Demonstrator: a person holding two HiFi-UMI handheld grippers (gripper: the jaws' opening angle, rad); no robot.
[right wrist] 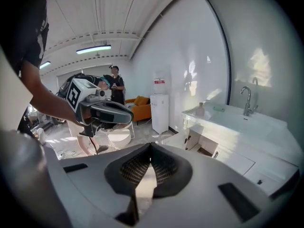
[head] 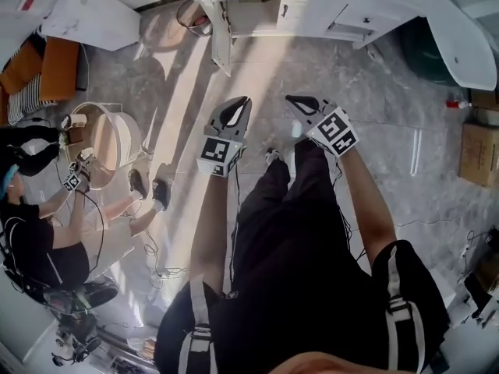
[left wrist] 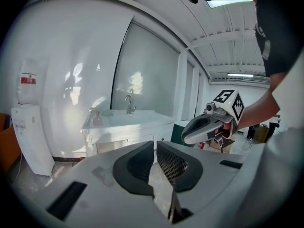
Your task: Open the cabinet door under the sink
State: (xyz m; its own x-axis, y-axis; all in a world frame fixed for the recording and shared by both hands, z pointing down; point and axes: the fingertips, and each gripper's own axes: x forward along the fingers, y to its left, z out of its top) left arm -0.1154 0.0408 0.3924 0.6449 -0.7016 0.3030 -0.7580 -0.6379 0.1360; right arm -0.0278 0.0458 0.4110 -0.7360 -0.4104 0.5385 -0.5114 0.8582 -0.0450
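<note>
The white sink vanity (head: pixel 335 6) stands ahead of me across the floor. One cabinet door (head: pixel 221 44) under it hangs open, showing a dark opening (head: pixel 253 15). The right gripper view shows that open door (right wrist: pixel 194 139) below the basin and the tap (right wrist: pixel 247 99). In the left gripper view the vanity (left wrist: pixel 128 125) is far off, with its tap (left wrist: pixel 128 103). My left gripper (head: pixel 246 100) (left wrist: pixel 155 143) is shut and empty in mid-air. Beside it my right gripper (head: pixel 290 99) (right wrist: pixel 150 145) is also shut and empty. Both are well short of the cabinet.
A white water dispenser (right wrist: pixel 160 112) and an orange sofa (head: pixel 47 68) stand left of the vanity. A seated person (head: pixel 31 240) and a round white table (head: pixel 117 139) are at my left, with cables on the floor. A cardboard box (head: pixel 477 154) sits at the right.
</note>
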